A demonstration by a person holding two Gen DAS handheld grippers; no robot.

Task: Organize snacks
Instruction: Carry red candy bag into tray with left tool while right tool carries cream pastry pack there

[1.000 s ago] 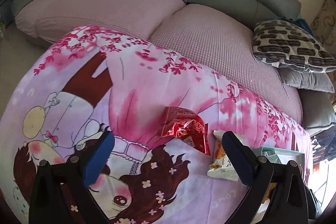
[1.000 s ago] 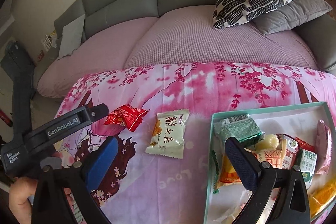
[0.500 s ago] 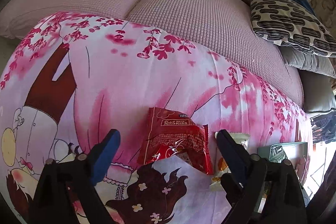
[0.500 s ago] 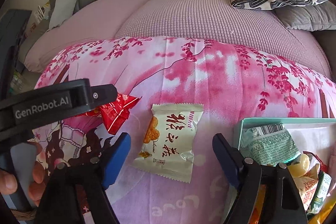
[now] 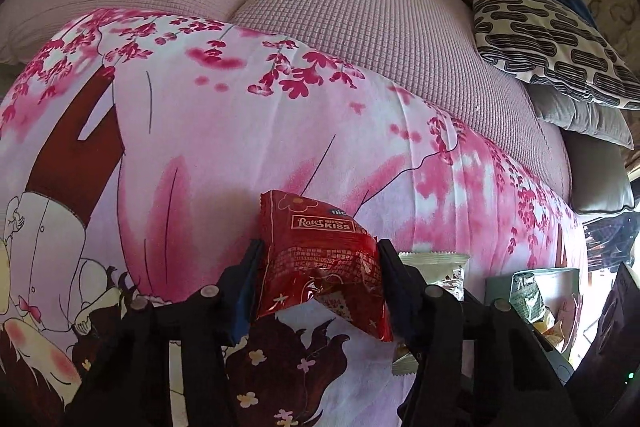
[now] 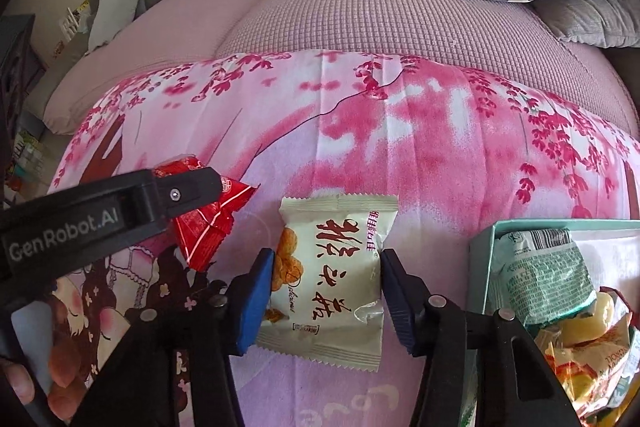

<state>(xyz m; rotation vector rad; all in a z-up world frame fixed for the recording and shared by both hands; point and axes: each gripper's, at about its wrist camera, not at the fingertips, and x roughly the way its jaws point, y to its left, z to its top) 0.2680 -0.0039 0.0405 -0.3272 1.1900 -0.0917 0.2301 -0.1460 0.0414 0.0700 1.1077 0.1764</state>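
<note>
Now your left gripper (image 5: 318,259) was closing on the red foil snack packet (image 5: 320,259) on the pink printed blanket (image 5: 224,131), your right gripper (image 6: 326,279) closing around the white plastic pastry packet (image 6: 332,267), and the teal cardboard box (image 6: 482,251) lay just right of it.

A red foil snack packet (image 5: 320,259), printed "Rater KISS", lay crumpled on the pink floral cloth, one corner raised. Just beside it lay a flat white snack packet (image 6: 332,275) with dark characters and an orange picture, serrated at both ends. Near that stood an open teal box (image 6: 482,259) filled with assorted wrapped snacks.
</note>
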